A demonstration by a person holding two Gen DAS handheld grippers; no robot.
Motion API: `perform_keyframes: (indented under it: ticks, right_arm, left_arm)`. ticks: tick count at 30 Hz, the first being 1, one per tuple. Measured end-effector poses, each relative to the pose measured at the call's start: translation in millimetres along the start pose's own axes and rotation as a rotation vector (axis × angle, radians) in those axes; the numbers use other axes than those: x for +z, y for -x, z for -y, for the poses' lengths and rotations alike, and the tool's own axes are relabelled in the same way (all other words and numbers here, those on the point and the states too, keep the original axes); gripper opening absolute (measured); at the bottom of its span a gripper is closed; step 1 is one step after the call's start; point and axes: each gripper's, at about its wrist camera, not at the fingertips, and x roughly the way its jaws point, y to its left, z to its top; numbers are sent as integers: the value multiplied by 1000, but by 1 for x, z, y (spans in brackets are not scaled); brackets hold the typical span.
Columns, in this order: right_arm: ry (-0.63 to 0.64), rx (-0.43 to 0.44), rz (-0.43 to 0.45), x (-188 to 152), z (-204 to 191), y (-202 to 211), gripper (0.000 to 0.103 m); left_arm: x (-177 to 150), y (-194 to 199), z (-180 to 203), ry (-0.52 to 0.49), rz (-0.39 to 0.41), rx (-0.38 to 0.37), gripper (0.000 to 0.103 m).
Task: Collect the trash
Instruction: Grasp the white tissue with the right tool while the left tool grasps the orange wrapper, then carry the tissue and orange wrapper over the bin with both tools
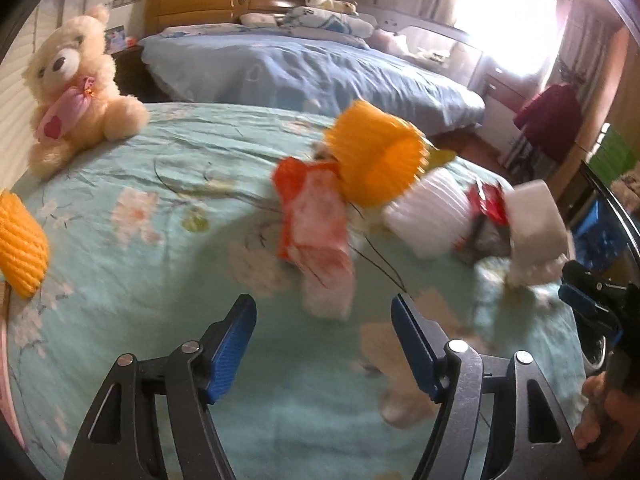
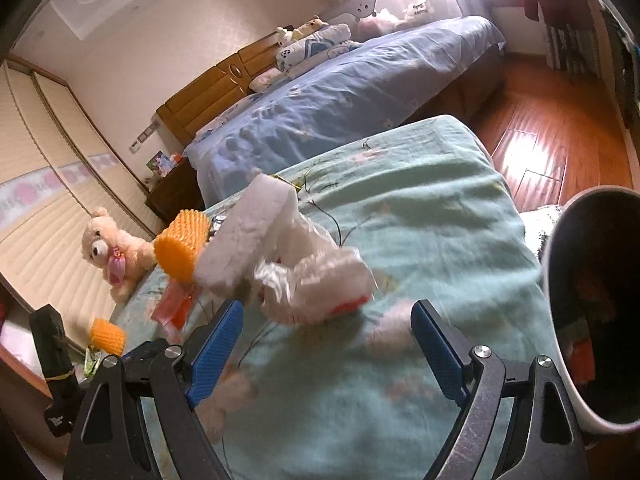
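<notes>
From the left wrist, the left gripper (image 1: 324, 320) is seen spread apart and empty above the green bedsheet (image 1: 160, 272). Two orange foam nets (image 1: 376, 156) are counted, one red-and-white wrapper (image 1: 316, 220), one white foam net (image 1: 430, 212) and one white foam block (image 1: 536, 220).

From the right wrist, the right gripper (image 2: 328, 328) is likewise spread, nothing grasped. A crumpled plastic bag (image 2: 320, 276) lies just ahead; one bin (image 2: 592, 304) stands at the right.

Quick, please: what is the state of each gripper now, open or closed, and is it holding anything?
Left gripper: open, holding nothing.
Right gripper: open, holding nothing.
</notes>
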Motion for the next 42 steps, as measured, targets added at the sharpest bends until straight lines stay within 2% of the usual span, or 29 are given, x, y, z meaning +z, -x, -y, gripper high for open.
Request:
perform_keyframes:
  ticks: [2,4,5,6,8,9,10,11,12,13,14,19,26,34,42]
  right_arm:
    - [6,2,-8,3,-2,-9,85]
    - [12,-5,-25,5,-3,-20,74]
    - [14,-3,-37,5,-3,-23,60]
    - [15,-1,-50,5,-3,-26,53]
    - [27,4,-52,1,-6,-26,48]
    - [36,1,-46,1,-7,-25,46]
    - [44,-2,-41,0,-8,-23,44]
    - [51,-1,-38,-1,-9,-20,40]
    - [54,-1,-36,-2,-9,-18,33]
    - [62,-8,-35,-3,-10,-16,31]
    - [75,-16,-33,-5,-11,-12,23]
    - [140,-39,-20,-18,-19,4,22]
    - [133,-28,-5,-29,-16,27,22]
    - [115,-18,-1,-46,-12,48,22]
    - [84,-23,11,-61,-4,71,22]
  left_arm:
    - [6,-8,-3,3,-4,7,72]
    - [11,-17,-6,5,-12,3,72]
    - [13,-21,-6,2,-13,3,72]
    - [15,-25,-5,-5,-15,4,70]
    - [17,-32,-3,-18,-22,3,69]
    - [17,-34,-2,-23,-24,1,63]
    - [17,-36,-2,-26,-29,-7,48]
    - [17,-39,-1,-30,-38,-16,40]
    - [17,-42,-1,-34,-47,-22,29]
    - [17,-43,-1,-38,-50,-24,25]
    - [17,-42,-1,-40,-46,-30,25]
    - [10,-28,-1,-56,-11,-43,23]
    - [-12,2,-2,-44,11,-76,22]
    - [-41,37,13,-84,5,-137,22]
    - [-58,58,46,-149,-7,-213,22]
